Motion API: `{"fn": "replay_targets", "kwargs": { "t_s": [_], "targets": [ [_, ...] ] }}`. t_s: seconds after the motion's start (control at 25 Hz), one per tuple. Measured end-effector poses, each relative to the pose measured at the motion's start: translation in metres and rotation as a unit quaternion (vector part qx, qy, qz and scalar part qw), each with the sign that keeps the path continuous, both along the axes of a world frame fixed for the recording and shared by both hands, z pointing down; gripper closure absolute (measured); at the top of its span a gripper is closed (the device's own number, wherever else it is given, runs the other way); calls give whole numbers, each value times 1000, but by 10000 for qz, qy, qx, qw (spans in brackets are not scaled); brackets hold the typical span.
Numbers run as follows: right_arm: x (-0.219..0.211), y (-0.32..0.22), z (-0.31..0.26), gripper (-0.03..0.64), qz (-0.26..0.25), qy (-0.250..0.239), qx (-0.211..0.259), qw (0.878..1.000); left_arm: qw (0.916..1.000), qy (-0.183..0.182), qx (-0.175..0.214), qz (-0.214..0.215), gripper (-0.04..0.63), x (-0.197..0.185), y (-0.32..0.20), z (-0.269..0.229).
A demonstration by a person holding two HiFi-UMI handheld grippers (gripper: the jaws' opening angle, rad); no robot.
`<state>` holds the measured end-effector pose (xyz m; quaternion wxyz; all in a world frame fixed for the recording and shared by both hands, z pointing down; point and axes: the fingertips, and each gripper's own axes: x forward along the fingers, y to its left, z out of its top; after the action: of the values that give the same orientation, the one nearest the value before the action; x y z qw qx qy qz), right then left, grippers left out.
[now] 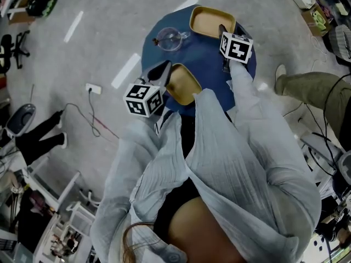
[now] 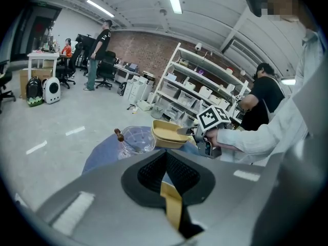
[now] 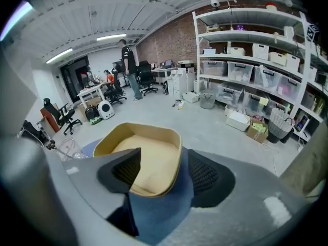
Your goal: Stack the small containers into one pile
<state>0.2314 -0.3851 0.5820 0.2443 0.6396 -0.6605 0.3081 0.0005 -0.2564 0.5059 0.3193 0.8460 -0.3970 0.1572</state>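
Glass lid (image 1: 170, 39) left of far container (image 1: 212, 22)

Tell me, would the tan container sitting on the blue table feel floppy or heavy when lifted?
Probably stiff and light: the left gripper holds a matching container by one thin wall, and it shows no sag. The tan container on the table has a wide flat base, so it likely won't tip.

We wear a pale crinkled shirt (image 1: 241, 163) over black; at its cuffs, the grey left gripper (image 1: 163, 70) and right gripper (image 1: 222, 33) bear black-and-white marker cubes.
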Motion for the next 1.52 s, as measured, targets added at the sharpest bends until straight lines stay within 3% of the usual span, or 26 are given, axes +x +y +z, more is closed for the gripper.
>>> {"fn": "replay_targets", "kwargs": {
  "t_s": [0.04, 0.28, 0.52, 1.04, 1.52],
  "targets": [
    [0, 0, 0, 314, -20, 34, -11, 10000, 10000, 3, -3, 0, 580, 0, 0, -1],
    [-3, 1, 0, 276, -231, 187, -46, 9995, 10000, 24, -37, -31, 581, -3, 0, -1],
    [-14, 3, 2, 201, -387, 53, -23, 9992, 10000, 52, -43, -29, 580, -7, 2, -2],
    [-11, 57, -33, 198, 85, -724, 406, 9965, 9990, 122, 145, 399, 580, -6, 17, -2],
    [-33, 125, -52, 224, 590, -1417, 462, 9871, 9963, 217, 352, 751, 581, -32, 22, -13]
  ]
}}
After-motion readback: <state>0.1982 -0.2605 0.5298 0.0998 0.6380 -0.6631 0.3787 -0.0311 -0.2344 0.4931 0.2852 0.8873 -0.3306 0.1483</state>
